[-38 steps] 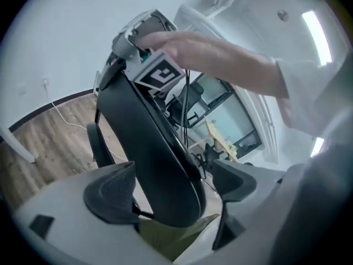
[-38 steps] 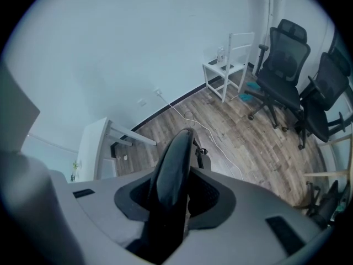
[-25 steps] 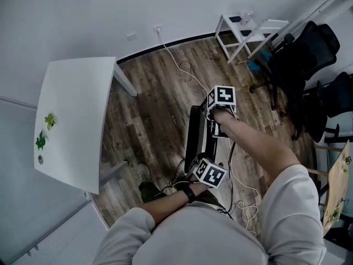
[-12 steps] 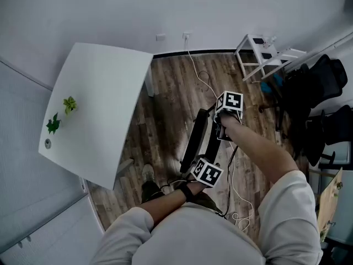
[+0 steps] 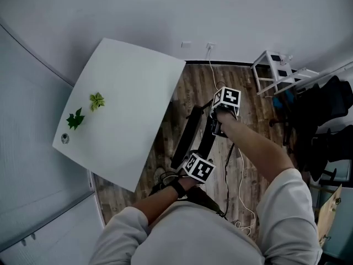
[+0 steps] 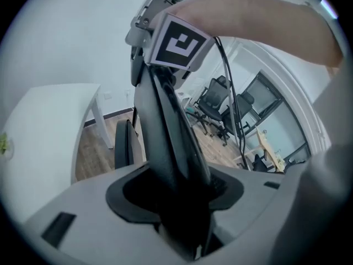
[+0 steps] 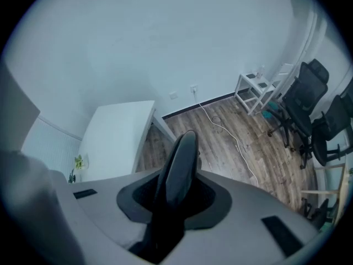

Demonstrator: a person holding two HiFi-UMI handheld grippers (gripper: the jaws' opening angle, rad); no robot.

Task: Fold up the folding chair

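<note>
The folding chair (image 5: 188,132) is black, folded flat, and held off the wooden floor beside the white table. My left gripper (image 5: 191,160) is shut on its near end; a thick black chair part (image 6: 165,131) fills the jaws in the left gripper view. My right gripper (image 5: 217,121) is shut on the far end, where a slim black edge (image 7: 179,162) rises between the jaws. Both pairs of jaws have just been closing a little on the chair. The right gripper's marker cube (image 6: 177,42) shows above the chair in the left gripper view.
A white table (image 5: 132,109) with two small green plants (image 5: 97,100) stands just left of the chair. A white cable (image 5: 212,69) runs from a wall socket across the floor. A white stand (image 5: 274,70) and black office chairs (image 5: 325,112) are at the right.
Both grippers have carried the folded chair sideways toward the white table, which now lies much closer to it. The grip on each end looks the same.
</note>
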